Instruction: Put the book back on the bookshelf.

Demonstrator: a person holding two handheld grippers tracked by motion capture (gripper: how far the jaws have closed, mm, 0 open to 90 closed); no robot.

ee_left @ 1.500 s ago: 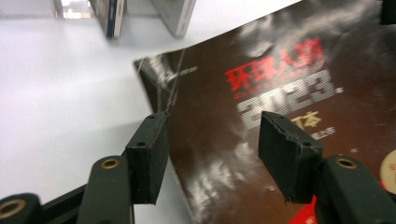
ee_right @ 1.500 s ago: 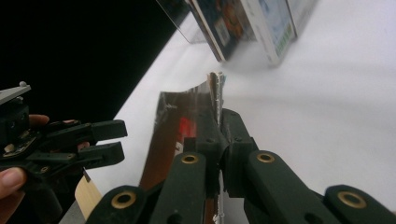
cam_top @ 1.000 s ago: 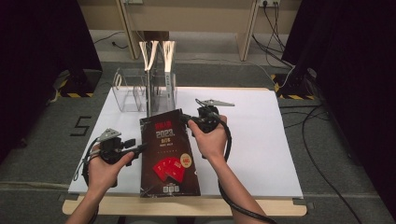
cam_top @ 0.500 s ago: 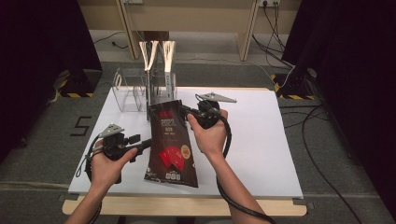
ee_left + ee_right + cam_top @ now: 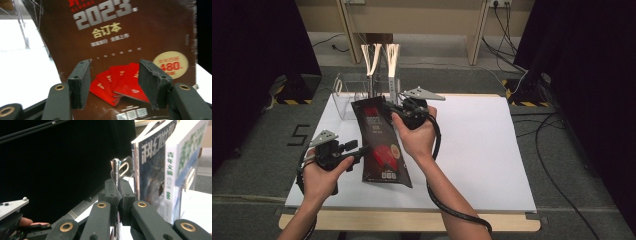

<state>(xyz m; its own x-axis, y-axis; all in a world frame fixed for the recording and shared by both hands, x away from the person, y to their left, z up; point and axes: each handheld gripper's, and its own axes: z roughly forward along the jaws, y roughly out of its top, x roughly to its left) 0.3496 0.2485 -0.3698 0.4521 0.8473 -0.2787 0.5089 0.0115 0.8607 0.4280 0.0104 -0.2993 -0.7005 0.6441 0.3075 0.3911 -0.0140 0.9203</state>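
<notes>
A dark brown magazine [image 5: 384, 150] with red cards printed on its cover stands tilted, its bottom edge on the white table sheet [image 5: 477, 150]. My right gripper [image 5: 390, 111] is shut on its top edge, seen as a thin edge [image 5: 115, 168] pinched between the jaws of that gripper [image 5: 117, 187]. My left gripper [image 5: 362, 149] stands open beside the magazine's lower left edge. In the left gripper view its jaws [image 5: 113, 75] are spread in front of the cover [image 5: 140, 30], with nothing between the pads.
A clear acrylic rack [image 5: 346, 97] stands at the back left of the sheet with upright books [image 5: 382, 57] in it. These books [image 5: 152, 170] rise just right of the pinched edge in the right gripper view. The right half of the sheet is bare.
The magazine lay flat on the table; its top edge has been lifted and swung towards the rack by the right gripper. The left gripper has stayed about where it was.
</notes>
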